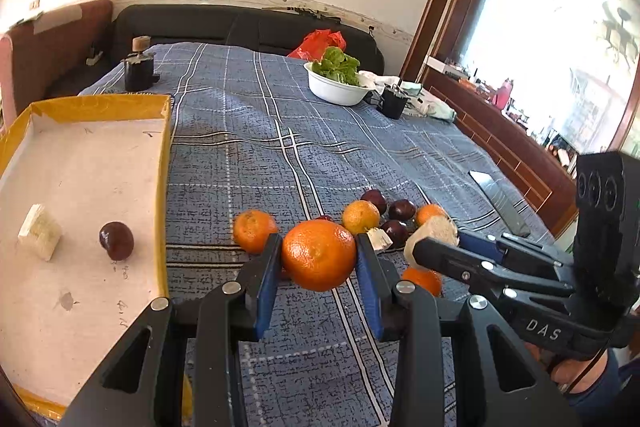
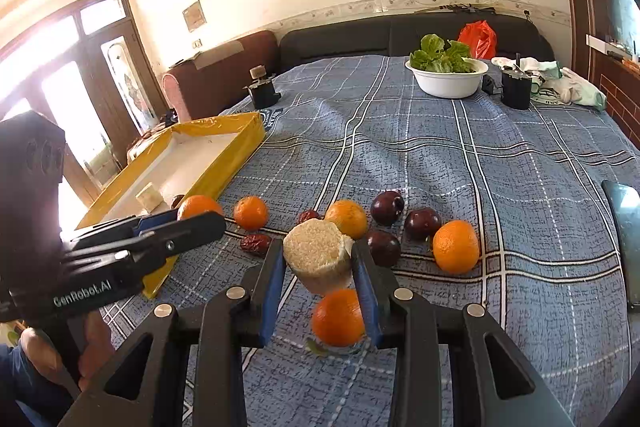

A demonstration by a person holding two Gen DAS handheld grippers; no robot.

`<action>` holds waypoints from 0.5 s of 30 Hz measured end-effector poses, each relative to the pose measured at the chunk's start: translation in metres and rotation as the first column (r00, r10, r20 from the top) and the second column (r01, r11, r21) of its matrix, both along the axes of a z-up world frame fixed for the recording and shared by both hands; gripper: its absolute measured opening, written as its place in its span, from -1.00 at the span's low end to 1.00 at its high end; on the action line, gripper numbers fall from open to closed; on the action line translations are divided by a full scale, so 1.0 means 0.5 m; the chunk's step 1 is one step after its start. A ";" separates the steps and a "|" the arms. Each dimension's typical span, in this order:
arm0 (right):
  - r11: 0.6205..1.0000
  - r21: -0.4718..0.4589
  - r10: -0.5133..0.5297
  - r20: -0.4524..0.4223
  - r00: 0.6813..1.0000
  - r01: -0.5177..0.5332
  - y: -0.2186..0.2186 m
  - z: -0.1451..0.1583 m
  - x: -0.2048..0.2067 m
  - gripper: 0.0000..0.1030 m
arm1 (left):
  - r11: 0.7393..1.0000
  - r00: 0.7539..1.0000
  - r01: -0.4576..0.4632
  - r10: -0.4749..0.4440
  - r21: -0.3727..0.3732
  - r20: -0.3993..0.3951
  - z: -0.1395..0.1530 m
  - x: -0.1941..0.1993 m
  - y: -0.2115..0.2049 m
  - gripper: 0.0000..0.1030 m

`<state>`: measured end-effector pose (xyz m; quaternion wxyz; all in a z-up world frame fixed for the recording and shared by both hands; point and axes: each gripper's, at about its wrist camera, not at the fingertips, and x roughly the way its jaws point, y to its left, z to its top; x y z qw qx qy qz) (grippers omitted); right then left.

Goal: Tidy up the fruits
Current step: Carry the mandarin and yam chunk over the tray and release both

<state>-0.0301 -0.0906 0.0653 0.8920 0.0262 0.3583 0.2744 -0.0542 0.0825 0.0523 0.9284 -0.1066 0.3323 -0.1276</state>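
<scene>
The left wrist view looks forward and down along its own fingers (image 1: 276,267) from close above the bed (image 1: 320,131), with the tray (image 1: 160,187) at its left. The right wrist view sits beside it, to its right, angled the same way. Both share the fruit pile (image 2: 384,223), the bowl (image 2: 448,83) and the far wall, and each sees the other gripper.

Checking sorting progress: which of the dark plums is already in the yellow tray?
The lone plum lying on the tray's white floor beside the pale block; the other plums are on the bedspread.
</scene>
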 end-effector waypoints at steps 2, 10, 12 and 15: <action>1.000 0.010 0.007 -0.009 1.000 -0.007 0.007 0.003 -0.005 -0.28 | 1.000 1.000 -0.008 0.008 -0.013 0.005 0.006 -0.006 0.015 -0.32; 0.997 0.022 0.076 -0.011 0.997 -0.076 0.072 0.028 -0.024 -0.27 | 0.993 0.993 -0.114 0.116 -0.037 0.029 0.028 -0.039 0.117 -0.32; 0.994 0.026 0.103 -0.019 0.994 -0.103 0.099 0.029 -0.026 -0.27 | 0.988 0.988 -0.151 0.152 -0.044 0.029 0.031 -0.047 0.150 -0.32; 0.990 0.030 0.142 -0.023 0.990 -0.141 0.138 0.032 -0.030 -0.27 | 0.976 0.976 -0.212 0.214 -0.046 0.036 0.035 -0.064 0.206 -0.32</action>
